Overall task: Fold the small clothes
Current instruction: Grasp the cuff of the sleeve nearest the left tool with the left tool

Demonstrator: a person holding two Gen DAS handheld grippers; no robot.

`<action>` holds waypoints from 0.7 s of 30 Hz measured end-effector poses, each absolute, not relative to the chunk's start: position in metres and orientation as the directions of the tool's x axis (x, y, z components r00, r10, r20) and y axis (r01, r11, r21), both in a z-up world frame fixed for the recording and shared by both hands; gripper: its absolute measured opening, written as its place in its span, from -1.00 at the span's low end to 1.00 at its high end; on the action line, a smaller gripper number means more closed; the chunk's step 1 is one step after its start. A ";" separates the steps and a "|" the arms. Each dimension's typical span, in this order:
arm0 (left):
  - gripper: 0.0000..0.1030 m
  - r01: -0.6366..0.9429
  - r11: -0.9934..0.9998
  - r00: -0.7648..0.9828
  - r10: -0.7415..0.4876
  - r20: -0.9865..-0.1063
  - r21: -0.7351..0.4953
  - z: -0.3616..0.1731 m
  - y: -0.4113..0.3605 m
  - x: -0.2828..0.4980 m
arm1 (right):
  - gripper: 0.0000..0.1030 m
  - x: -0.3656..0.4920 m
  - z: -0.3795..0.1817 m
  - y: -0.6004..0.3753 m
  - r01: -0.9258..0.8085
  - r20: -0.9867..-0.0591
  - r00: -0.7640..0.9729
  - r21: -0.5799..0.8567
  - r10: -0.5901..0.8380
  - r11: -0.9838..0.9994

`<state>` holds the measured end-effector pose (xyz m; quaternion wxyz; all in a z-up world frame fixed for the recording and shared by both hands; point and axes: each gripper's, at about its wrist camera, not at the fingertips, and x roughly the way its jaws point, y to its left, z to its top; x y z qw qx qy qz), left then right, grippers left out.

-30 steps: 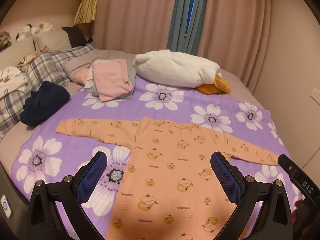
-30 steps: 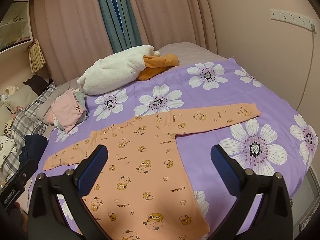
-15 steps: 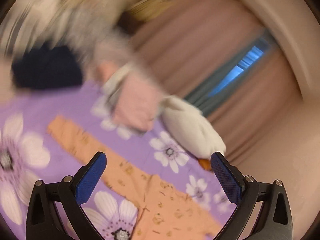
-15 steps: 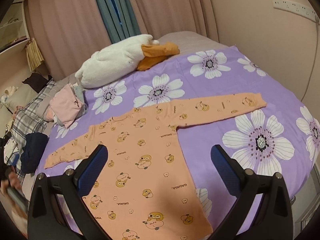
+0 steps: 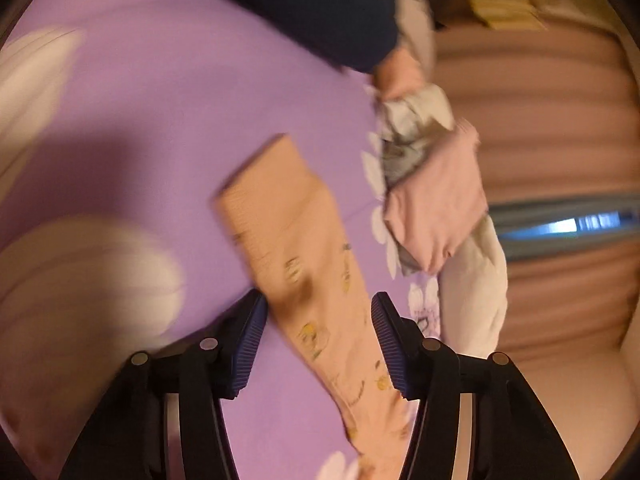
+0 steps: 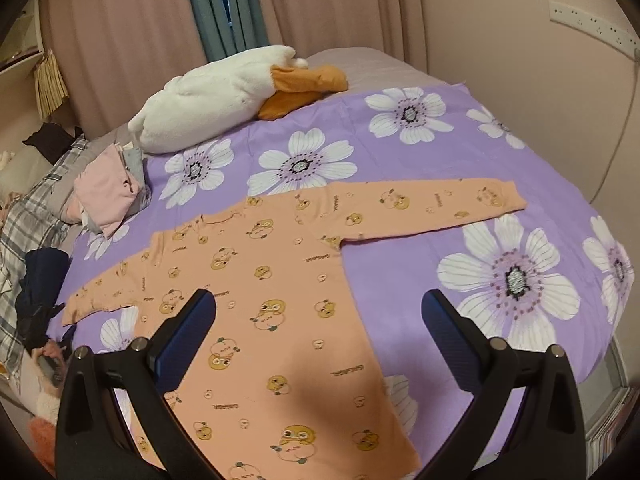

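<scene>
An orange long-sleeved baby top point(image 6: 272, 280) with cartoon prints lies spread flat on the purple flowered blanket point(image 6: 400, 216), both sleeves stretched out. My left gripper point(image 5: 318, 304) is low over the top's left sleeve point(image 5: 288, 232), near the cuff. Its jaws are closing with the sleeve running between them, and a gap still shows beside each pad. This view is blurred and rolled sideways. My right gripper point(image 6: 318, 300) hovers wide open above the lower body of the top, with nothing between its fingers.
A pile of folded pink and grey clothes point(image 6: 108, 188) lies beyond the left sleeve, also in the left wrist view point(image 5: 436, 208). A white and orange plush duck point(image 6: 212, 96) lies at the back. A dark navy garment point(image 6: 40, 280) and plaid pillow point(image 6: 28, 216) sit left.
The left wrist view has swung from above the whole top down to the left sleeve and rolled sideways, and its jaws have narrowed. The right gripper has edged slightly closer to the top.
</scene>
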<state>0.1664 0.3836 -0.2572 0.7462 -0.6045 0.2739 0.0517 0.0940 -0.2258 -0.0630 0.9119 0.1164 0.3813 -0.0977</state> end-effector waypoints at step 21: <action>-0.92 -0.519 0.827 0.596 0.170 -0.785 -0.215 -0.186 0.284 0.236 | 1.00 0.101 -0.073 -0.222 0.281 -0.745 0.658 0.108 -0.110 0.953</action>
